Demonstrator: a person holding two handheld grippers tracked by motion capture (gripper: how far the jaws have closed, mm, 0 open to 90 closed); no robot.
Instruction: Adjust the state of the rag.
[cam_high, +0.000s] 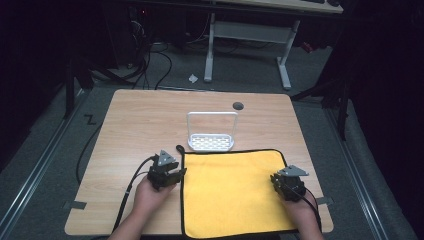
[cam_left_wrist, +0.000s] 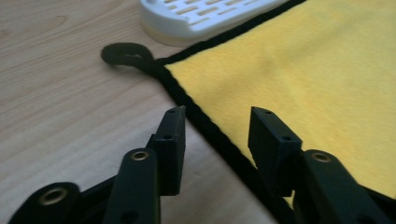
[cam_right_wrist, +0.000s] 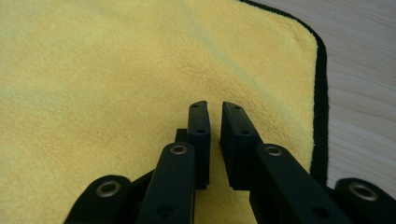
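Counting one cloth, two grippers

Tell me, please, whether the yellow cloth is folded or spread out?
Spread out. The yellow cloth lies flat in a single layer on the table, its black edging visible along its sides, with no fold showing.

A wooden table stands on grey carpet; a white-legged desk sits behind in dimness.

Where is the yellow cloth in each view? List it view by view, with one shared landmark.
High view: yellow cloth lies at lower centre of the table.
Left gripper view: it covers the right side, past the open jaws.
Right gripper view: it spreads beneath the jaws.
Shared landmark: its black hem.
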